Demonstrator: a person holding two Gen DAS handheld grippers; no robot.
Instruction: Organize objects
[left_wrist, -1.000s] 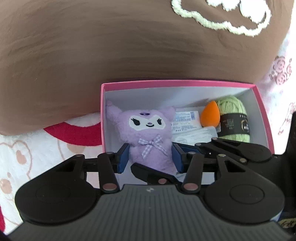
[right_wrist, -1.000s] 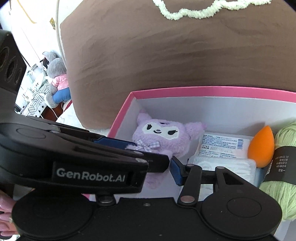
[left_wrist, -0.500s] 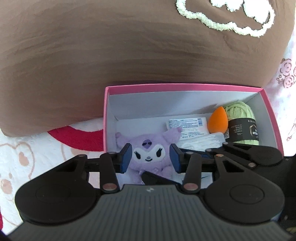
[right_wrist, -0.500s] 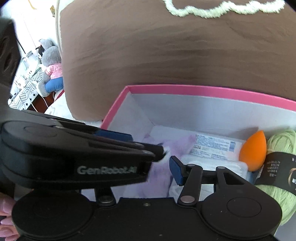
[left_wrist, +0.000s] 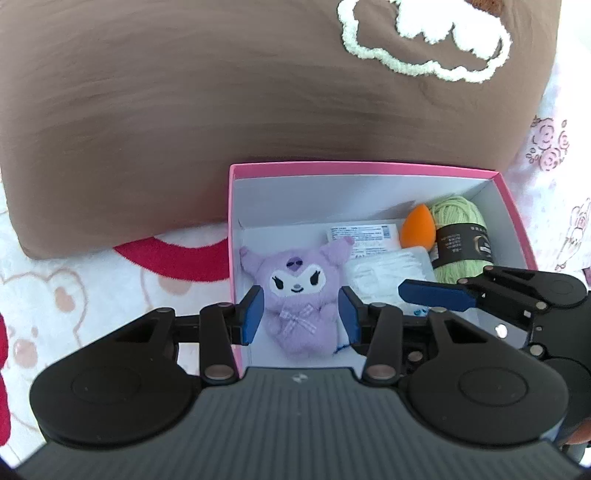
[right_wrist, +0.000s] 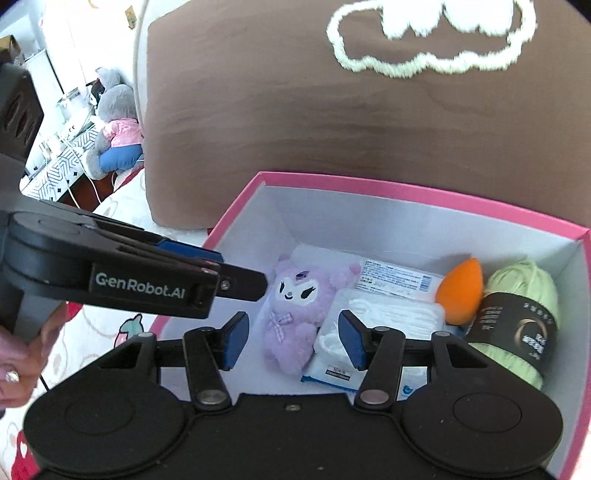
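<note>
A purple plush doll (left_wrist: 299, 291) lies face up on the floor of the pink box (left_wrist: 351, 166), at its left end. My left gripper (left_wrist: 302, 317) hovers above it, its blue pads standing off either side of the doll without touching. Seen from the right wrist, the left gripper (right_wrist: 240, 275) hangs over the box's left rim (right_wrist: 236, 206), clear of the doll (right_wrist: 295, 306). My right gripper (right_wrist: 293, 339) is open and holds nothing, above the doll and a white packet (right_wrist: 391, 314). One of its fingers (left_wrist: 436, 295) reaches in from the right.
An orange sponge (right_wrist: 460, 291) and a green yarn ball (right_wrist: 517, 314) fill the box's right end, with flat white packets beside them. A big brown cushion (left_wrist: 221, 110) stands right behind the box. A person's hand (right_wrist: 14, 369) holds the left gripper. A grey soft toy (right_wrist: 114, 129) sits far left.
The doll stood upright between the left pads; now it lies flat on the box floor, let go. Both grippers have drawn back and up from the box.
</note>
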